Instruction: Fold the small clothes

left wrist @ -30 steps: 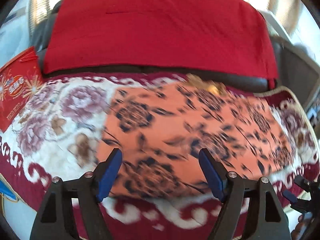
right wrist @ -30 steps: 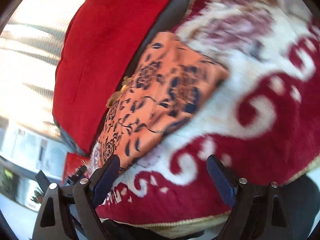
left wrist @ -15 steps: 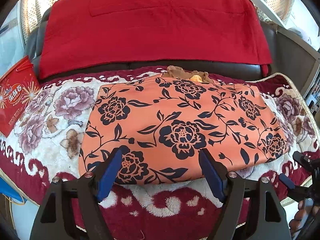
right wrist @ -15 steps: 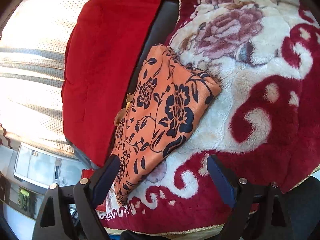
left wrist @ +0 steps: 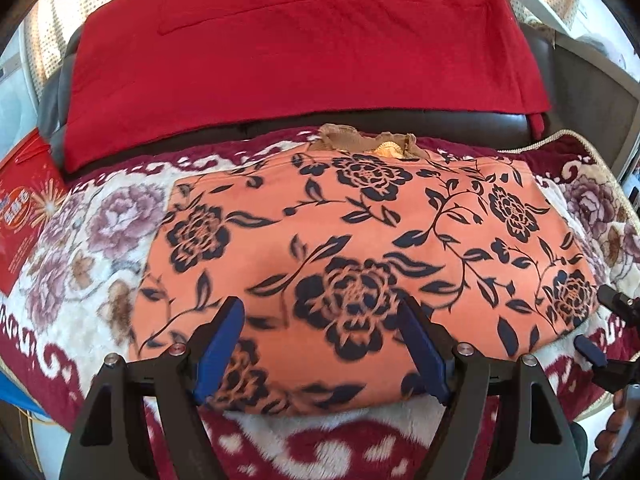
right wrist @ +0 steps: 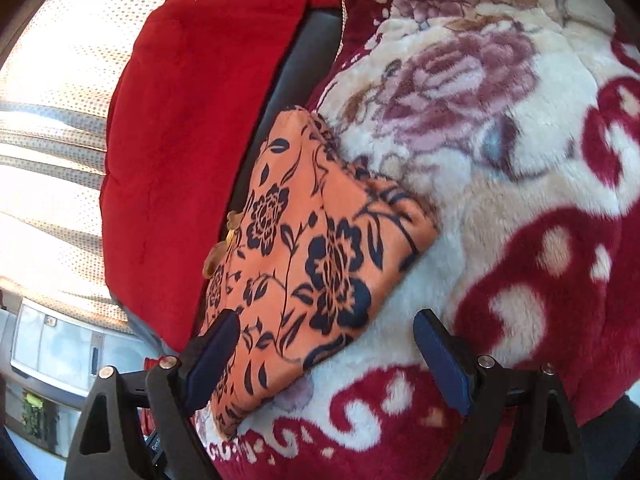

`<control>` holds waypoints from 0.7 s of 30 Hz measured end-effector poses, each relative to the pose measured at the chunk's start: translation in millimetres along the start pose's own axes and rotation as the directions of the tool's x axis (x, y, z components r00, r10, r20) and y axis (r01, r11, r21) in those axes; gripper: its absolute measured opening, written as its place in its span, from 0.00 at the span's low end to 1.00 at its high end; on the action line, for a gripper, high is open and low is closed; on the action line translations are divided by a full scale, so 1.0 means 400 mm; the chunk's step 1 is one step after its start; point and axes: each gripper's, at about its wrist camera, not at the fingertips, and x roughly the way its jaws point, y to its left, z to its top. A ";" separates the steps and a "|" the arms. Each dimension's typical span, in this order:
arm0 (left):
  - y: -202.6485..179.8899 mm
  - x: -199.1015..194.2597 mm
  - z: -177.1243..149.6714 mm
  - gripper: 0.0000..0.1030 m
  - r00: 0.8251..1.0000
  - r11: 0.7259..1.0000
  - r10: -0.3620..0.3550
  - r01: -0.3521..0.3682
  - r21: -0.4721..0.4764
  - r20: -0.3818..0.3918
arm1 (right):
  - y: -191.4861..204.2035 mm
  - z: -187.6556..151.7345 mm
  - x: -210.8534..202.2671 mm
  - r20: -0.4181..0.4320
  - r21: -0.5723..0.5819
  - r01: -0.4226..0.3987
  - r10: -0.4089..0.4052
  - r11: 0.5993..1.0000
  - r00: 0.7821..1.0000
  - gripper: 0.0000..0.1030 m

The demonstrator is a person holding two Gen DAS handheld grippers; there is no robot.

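Note:
An orange garment with a dark blue flower print lies flat on a plush red and cream floral blanket. A tan ruffled edge shows at its far side. My left gripper hovers open over the garment's near edge, nothing between its blue pads. In the right wrist view the same garment runs along the left, and my right gripper stands open over its near corner and the blanket. The right gripper's tips also show at the right edge of the left wrist view.
A red cushion leans on the dark sofa back behind the garment. A red printed bag stands at the left. Curtains and a window lie beyond the sofa.
Both grippers have come closer to the garment, which looks larger in both views. The left gripper's pads now overlap its near edge. The jaws have kept the same width.

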 end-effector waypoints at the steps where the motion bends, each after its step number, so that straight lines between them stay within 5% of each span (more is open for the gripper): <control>1: -0.011 0.011 0.005 0.77 1.000 1.000 -0.002 0.002 0.010 0.001 | 0.004 0.007 0.008 0.005 0.001 0.000 0.000 1.000 1.000 0.88; 7: -0.057 0.105 0.004 0.77 0.998 0.998 0.036 -0.034 0.057 -0.045 | 0.027 0.040 0.053 0.039 -0.041 0.052 -0.050 0.998 0.998 0.83; 8: -0.060 0.110 -0.002 0.78 0.998 0.997 0.046 -0.043 0.065 -0.035 | 0.038 0.043 0.058 0.047 -0.070 0.071 -0.067 0.995 0.997 0.58; 9: -0.064 0.109 -0.006 0.79 0.998 0.996 0.054 -0.052 0.072 -0.023 | 0.056 0.049 0.074 0.036 -0.125 0.120 -0.116 0.985 0.993 0.08; 15: -0.055 0.107 -0.011 0.81 0.999 0.997 0.041 -0.039 0.070 -0.031 | 0.119 0.023 0.052 0.126 -0.254 0.235 -0.208 0.938 0.970 0.08; 21: -0.049 0.107 -0.011 0.83 0.998 0.997 0.040 -0.037 0.067 -0.040 | 0.030 0.037 0.074 0.034 -0.104 0.155 -0.152 0.982 0.988 0.25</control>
